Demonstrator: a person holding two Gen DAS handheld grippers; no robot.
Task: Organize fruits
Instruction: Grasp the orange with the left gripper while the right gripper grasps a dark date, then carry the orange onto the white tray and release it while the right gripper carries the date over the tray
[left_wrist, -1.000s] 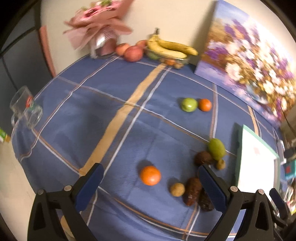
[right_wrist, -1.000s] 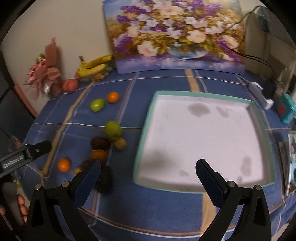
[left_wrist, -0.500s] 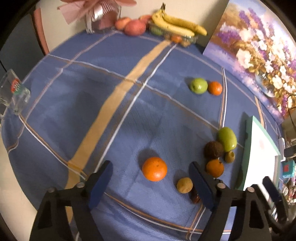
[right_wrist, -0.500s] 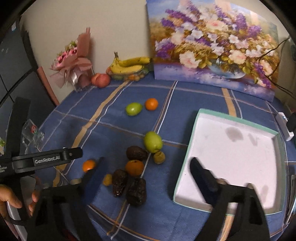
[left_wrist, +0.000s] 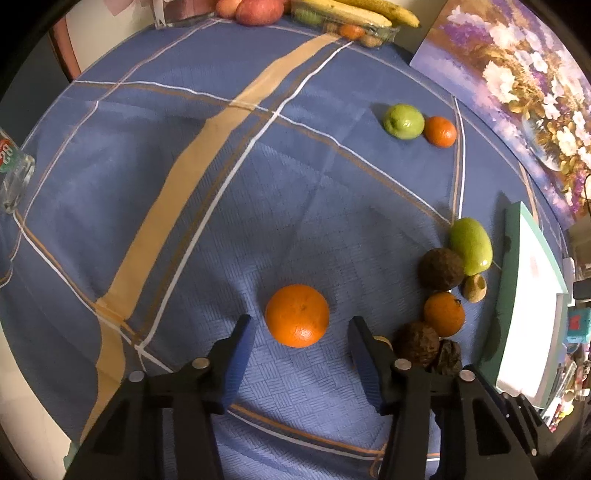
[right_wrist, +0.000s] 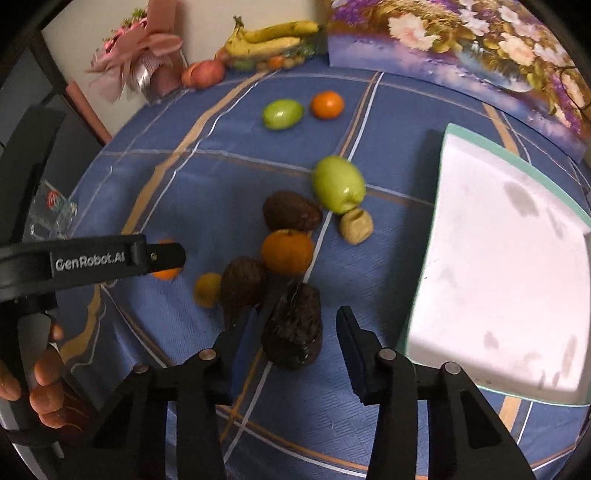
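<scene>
A flower painting (right_wrist: 461, 40) leans beside a pink bouquet (right_wrist: 140, 51).

Dim warm light, fisheye edges, slight blur

You see a blue tablecloth (left_wrist: 295, 206) on the desk, woven in a fine basket pattern and crossed by a broad tan band and thin white and brown lines. The orange (left_wrist: 297, 315) ahead of your left hand-held gripper (left_wrist: 299, 345) is bright orange; that gripper is black with blue pads. Your right hand-held gripper (right_wrist: 291, 332) is black too, around a dark brown, wrinkled fruit (right_wrist: 293, 328). The mango (right_wrist: 338, 184) is yellow-green. The tray (right_wrist: 509, 266) is white inside with a teal rim and grey smudges. The painting (right_wrist: 461, 40) shows white and purple flowers. The bananas (right_wrist: 273, 38) are yellow.
</scene>
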